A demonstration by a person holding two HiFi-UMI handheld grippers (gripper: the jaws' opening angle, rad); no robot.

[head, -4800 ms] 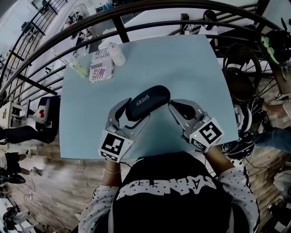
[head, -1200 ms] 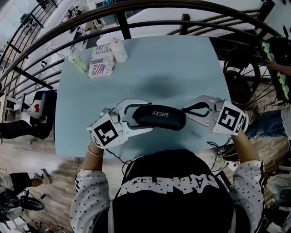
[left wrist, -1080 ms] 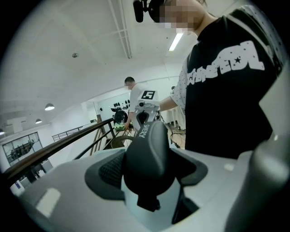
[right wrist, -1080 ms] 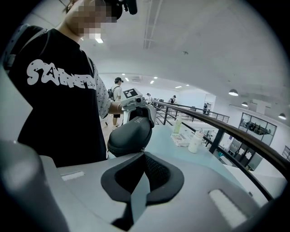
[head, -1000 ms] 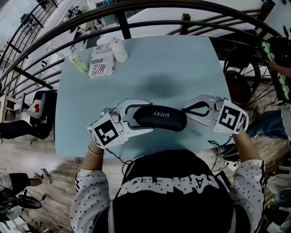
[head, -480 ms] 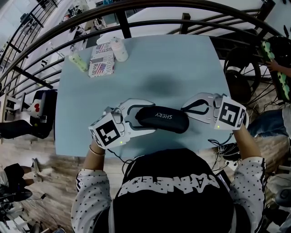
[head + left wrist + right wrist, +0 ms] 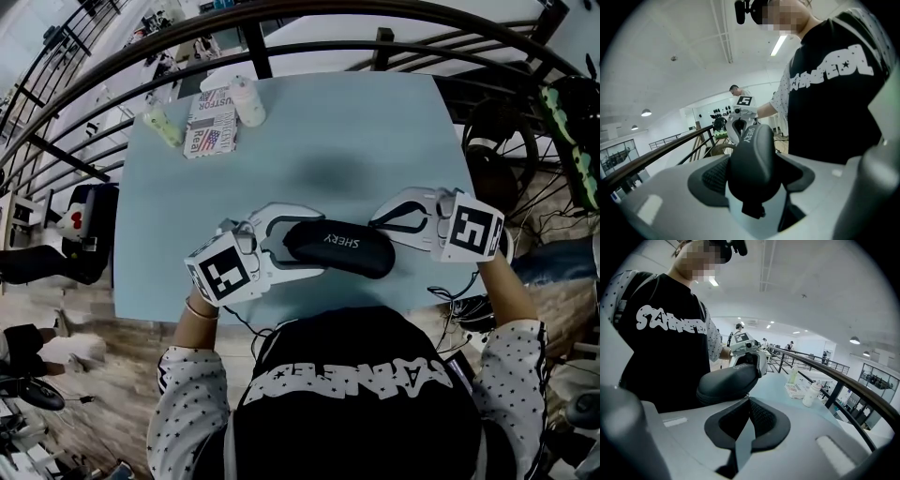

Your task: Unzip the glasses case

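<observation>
A black glasses case [image 7: 342, 248] with white lettering lies across the near part of the pale blue table [image 7: 356, 131]. My left gripper [image 7: 296, 244] is shut on the case's left end, which shows between its pads in the left gripper view [image 7: 753, 161]. My right gripper [image 7: 377, 223] is shut, its fingertips meeting at the far edge of the case's right end. In the right gripper view the tips [image 7: 749, 397] pinch at the case's [image 7: 729, 383] zipper seam. The zipper pull itself is barely visible there.
At the table's far left corner stand a white bottle [image 7: 247, 103], a printed box [image 7: 208, 124] and a pale green tube [image 7: 161, 127]. A dark curved railing [image 7: 281, 52] runs behind the table. A bicycle wheel [image 7: 497, 141] stands beyond the right edge.
Since 4.8 s ago the case has been turned level and the right gripper has shut at its right end. In the last second both grippers and the case have drifted slightly right.
</observation>
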